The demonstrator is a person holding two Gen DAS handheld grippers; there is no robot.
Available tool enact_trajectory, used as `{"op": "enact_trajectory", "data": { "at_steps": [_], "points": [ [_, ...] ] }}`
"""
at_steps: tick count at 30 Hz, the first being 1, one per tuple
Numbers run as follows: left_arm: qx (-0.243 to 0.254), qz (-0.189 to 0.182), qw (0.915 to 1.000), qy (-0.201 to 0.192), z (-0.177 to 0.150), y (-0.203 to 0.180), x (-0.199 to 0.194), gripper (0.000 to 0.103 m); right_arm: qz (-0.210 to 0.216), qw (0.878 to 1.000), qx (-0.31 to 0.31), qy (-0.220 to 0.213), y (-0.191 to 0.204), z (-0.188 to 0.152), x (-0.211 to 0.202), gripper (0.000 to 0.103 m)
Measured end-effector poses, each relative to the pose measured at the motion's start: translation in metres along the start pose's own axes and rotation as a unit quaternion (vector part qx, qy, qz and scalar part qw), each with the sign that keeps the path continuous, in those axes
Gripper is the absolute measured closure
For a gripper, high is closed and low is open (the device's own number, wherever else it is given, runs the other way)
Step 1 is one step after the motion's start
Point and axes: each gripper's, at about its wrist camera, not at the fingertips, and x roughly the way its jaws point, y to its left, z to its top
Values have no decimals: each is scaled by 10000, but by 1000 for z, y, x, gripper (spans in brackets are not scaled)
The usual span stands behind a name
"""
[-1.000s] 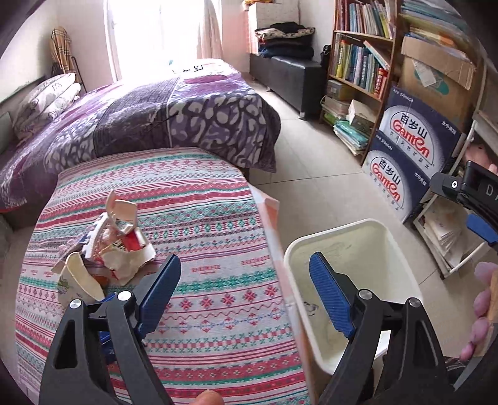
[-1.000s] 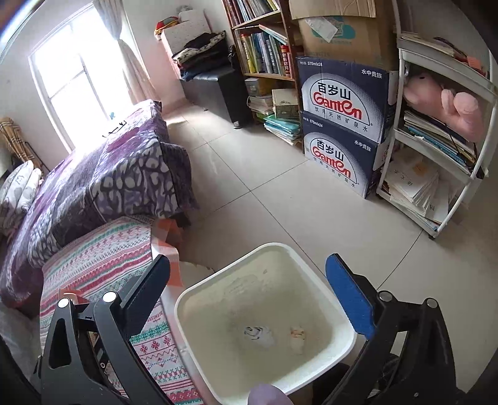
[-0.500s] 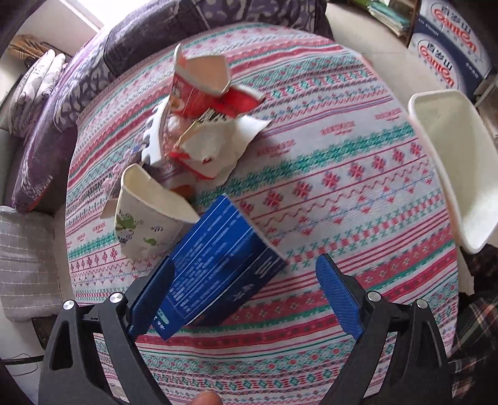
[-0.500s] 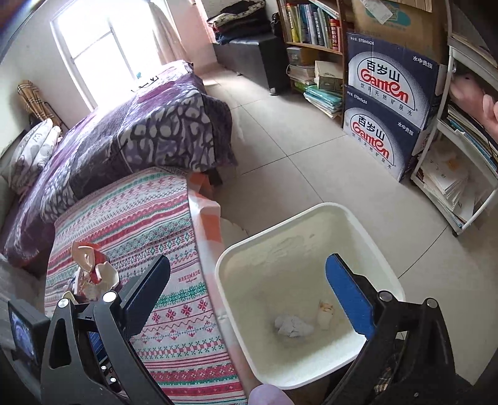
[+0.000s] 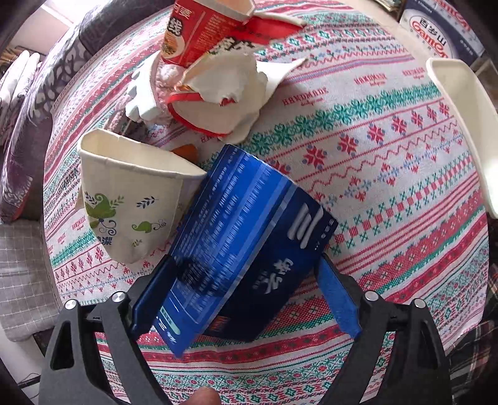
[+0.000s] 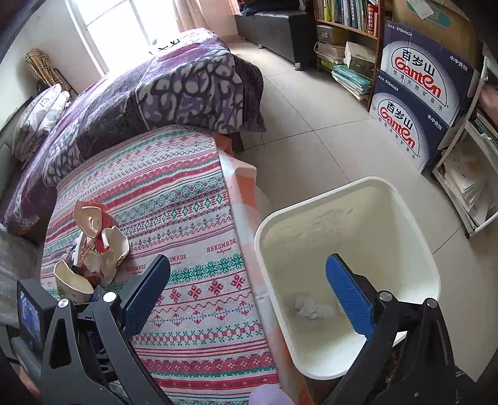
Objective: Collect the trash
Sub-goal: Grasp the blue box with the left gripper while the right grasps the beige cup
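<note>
- On the desk [image 5: 389,174], the left claw [image 5: 246,296] has just been narrowing around the blue carton [image 5: 249,236], not gripping yet.
- Its left pad could knock the paper cup [image 5: 124,193] aside.
- Over the bin [image 6: 348,224], the right claw [image 6: 249,296] is wide, empty.

Home bedroom: bed [image 6: 140,93], bookshelf [image 6: 345,18].

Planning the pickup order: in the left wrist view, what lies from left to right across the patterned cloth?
Paper cup → blue box, between the left hand-held gripper's pads → rim of the white bin.
</note>
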Motion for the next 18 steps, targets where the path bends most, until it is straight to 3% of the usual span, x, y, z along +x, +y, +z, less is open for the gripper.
{"op": "enact_trajectory", "data": {
  "at_steps": [3,6,11,13,18],
  "points": [
    [-100,-533,9985,94,-10,7,3,33,20,10000,-42,70,9,-3,5,7],
    [-432,-578,9974,25,-16,24,5,49,18,9999,-127,81,16,-6,7,7],
    [-1194,-1173,9854,-300,-21,61,-1,73,72,9998,-185,73,27,-7,10,7],
    [-1324,-1277,9815,-539,-24,67,-13,78,160,9994,-310,-8,35,-8,9,7],
    [-1676,-1287,9702,-1188,-30,90,-57,78,479,9946,-900,-214,74,-7,11,7]
  ]
}}
